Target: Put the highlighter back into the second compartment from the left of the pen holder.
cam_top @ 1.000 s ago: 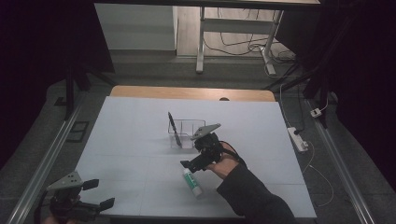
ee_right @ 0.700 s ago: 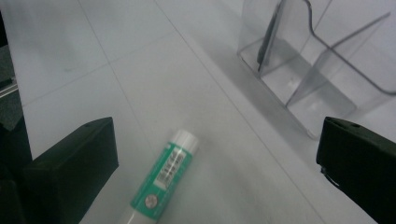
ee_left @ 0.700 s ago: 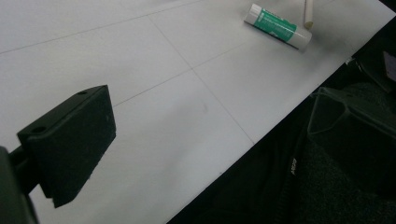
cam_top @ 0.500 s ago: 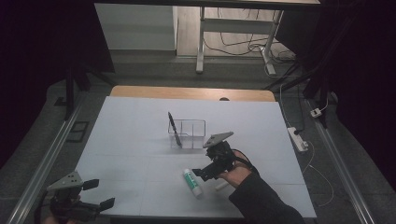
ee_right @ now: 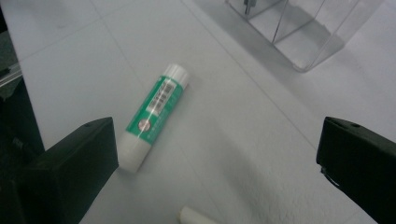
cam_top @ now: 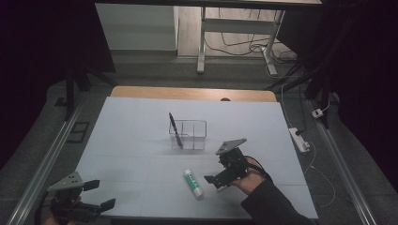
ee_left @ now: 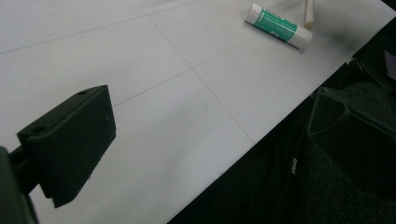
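Down at the near left corner of the table [cam_top: 141,122], the left gripper [cam_top: 96,194] sat low with its jaws spread and nothing between them, well apart from everything else on the white surface. From its own camera the glue stick [ee_left: 279,26] lay far off across the bare sheet.

Moving rightward, a clear plastic organiser [cam_top: 188,134] stood near the middle of the table with a dark pen [cam_top: 174,128] leaning upright in its left compartment. In front of it, toward the person, lay the glue stick [cam_top: 193,183], flat on its side, green-labelled with white ends.

Just to the right of that stick the right gripper [cam_top: 217,180] hung close over the table, jaws wide apart and empty; in its own view the stick [ee_right: 155,115] sat near the left jaw, not between the two.

I judged the stick light, rigid and smooth, likely to roll. A grip across the middle of the labelled barrel looked safest.
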Demonstrator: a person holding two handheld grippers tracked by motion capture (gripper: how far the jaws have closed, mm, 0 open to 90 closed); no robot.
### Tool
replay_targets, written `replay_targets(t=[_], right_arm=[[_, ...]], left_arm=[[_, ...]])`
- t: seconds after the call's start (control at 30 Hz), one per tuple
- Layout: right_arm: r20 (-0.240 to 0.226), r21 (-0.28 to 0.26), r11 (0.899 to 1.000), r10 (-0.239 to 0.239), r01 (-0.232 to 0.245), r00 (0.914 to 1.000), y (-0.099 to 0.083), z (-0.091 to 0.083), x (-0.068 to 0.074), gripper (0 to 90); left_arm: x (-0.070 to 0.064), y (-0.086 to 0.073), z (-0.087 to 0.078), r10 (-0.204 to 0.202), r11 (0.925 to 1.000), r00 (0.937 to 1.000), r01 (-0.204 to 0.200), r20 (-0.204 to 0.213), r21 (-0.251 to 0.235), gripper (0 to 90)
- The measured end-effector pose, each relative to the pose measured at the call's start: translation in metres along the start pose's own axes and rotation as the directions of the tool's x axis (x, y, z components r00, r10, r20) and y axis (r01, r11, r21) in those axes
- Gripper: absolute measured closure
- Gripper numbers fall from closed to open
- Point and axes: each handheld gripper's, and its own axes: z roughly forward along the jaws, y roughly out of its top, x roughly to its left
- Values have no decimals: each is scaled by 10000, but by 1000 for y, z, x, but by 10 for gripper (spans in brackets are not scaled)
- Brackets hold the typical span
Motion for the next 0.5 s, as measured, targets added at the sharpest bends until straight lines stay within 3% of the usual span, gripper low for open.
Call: replay_targets(t=[0.5], right_arm=[[398, 751, 9971, 124, -154, 9991, -37, -12, -20, 0]], left_arm=[[0, 0, 0, -7, 10000, 10000, 7, -13, 15, 11]])
